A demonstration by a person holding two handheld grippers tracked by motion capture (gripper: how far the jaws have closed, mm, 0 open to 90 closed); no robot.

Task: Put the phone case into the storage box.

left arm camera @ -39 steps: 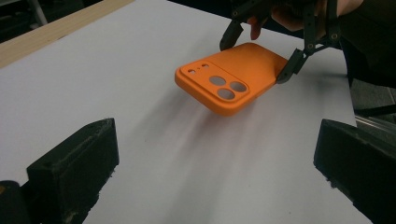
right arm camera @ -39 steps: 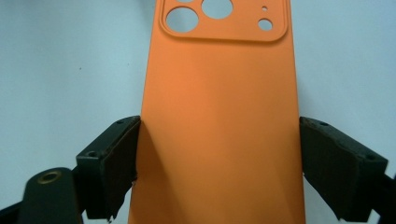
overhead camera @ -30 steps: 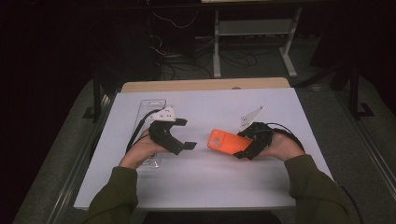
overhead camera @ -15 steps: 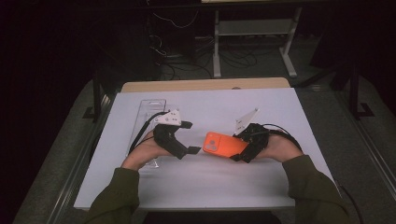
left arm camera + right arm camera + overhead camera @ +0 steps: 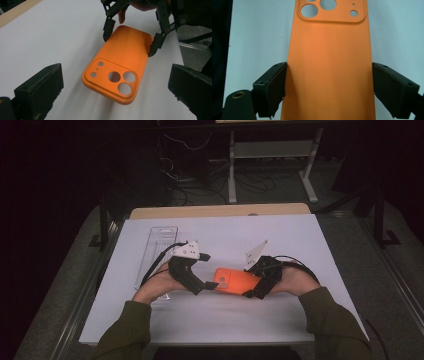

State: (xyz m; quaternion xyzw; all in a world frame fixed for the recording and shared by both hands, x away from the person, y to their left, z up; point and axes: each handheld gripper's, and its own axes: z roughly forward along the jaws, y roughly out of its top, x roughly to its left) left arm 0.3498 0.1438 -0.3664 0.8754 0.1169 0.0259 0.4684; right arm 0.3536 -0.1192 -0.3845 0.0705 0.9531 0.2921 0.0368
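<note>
A: What are the right gripper (image 5: 329, 87)'s jaws doing?
B: Clamped on the long edges of the orange phone case (image 5: 329, 65), which is held off the white table (image 5: 280, 235) (camera holes at the far end).
A: And the left gripper (image 5: 117, 95)?
B: Jaws spread wide, the case's camera end between them, untouched. A clear plastic tray (image 5: 156, 245) lies beyond it.

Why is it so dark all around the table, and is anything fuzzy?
High view: light falls on the white table, the room behind stays dark. Left gripper view: the orange phone case casts a smeared shadow. Right gripper view: its top edge looks soft.
</note>
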